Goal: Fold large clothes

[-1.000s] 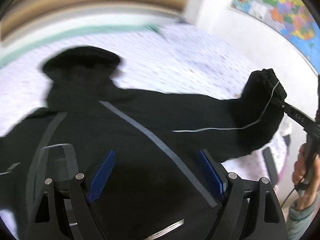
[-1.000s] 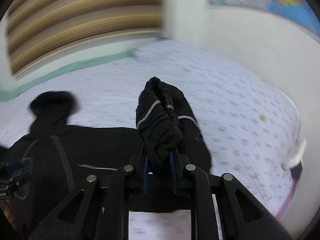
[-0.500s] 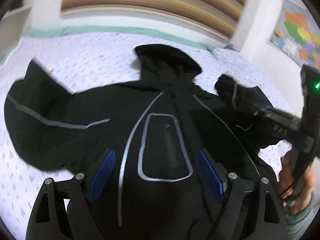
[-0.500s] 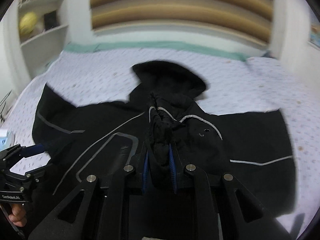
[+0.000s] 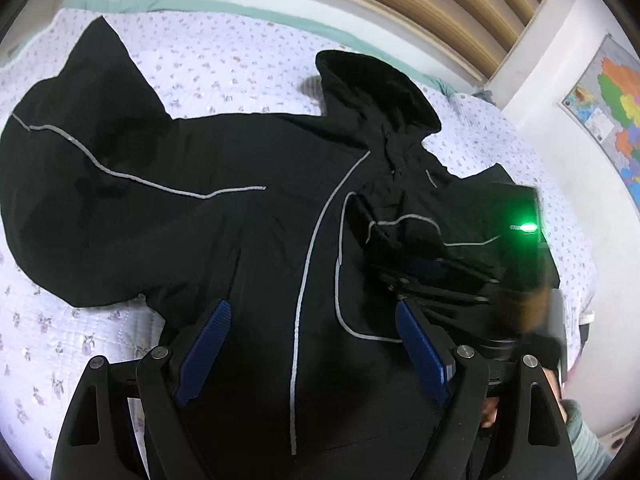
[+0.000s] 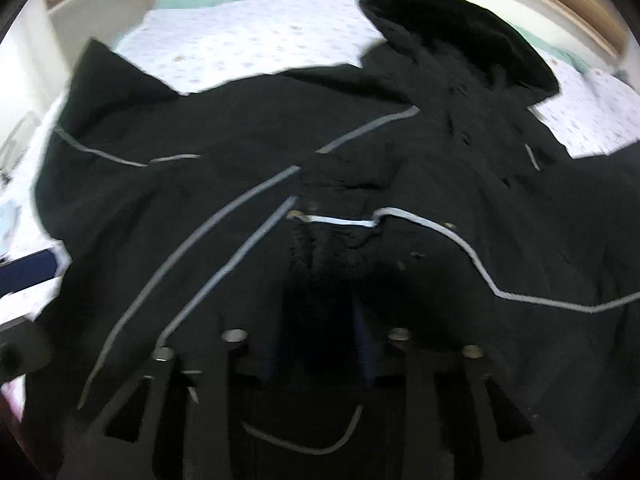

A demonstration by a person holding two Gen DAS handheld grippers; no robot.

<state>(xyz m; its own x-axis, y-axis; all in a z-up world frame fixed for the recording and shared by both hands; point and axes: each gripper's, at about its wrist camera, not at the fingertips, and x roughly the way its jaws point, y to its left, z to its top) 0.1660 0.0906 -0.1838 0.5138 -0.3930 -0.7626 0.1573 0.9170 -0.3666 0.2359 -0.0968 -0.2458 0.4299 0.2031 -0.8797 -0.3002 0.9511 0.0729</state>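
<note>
R tool point(image 6: 320, 344) is angling down over the chest of the black jacket point(image 5: 248, 248), jaws opening, w/ the bunched sleeve cuff point(image 6: 332, 240) lying between the blue pads. Pads look to be coming off the cloth, though blur and dark fabric make contact hard to judge. Likely reason: the sleeve is being laid across the torso as the 1st fold, so the grip is being let go right where the cuff should stay.

L tool point(image 5: 316, 348) is hovering empty, pads well apart, over the jacket's lower front; prob. standing by to pin or smooth the body while the sleeve settles.

Jacket is lying front-up on the floral bed cover point(image 5: 224, 64), hood point(image 5: 376, 88) toward the headboard, the other sleeve point(image 5: 80, 152) spread out to the side, not yet folded.

Vs 1 s ago: R tool was clamped tight on the cuff and holding it up clear of the bed, sleeve stretched outward; half a sec ago it was carrying it in over the chest. Now the cuff is down on the torso. L tool is sitting lower and nearer the cloth, jaw gap unchanged.
</note>
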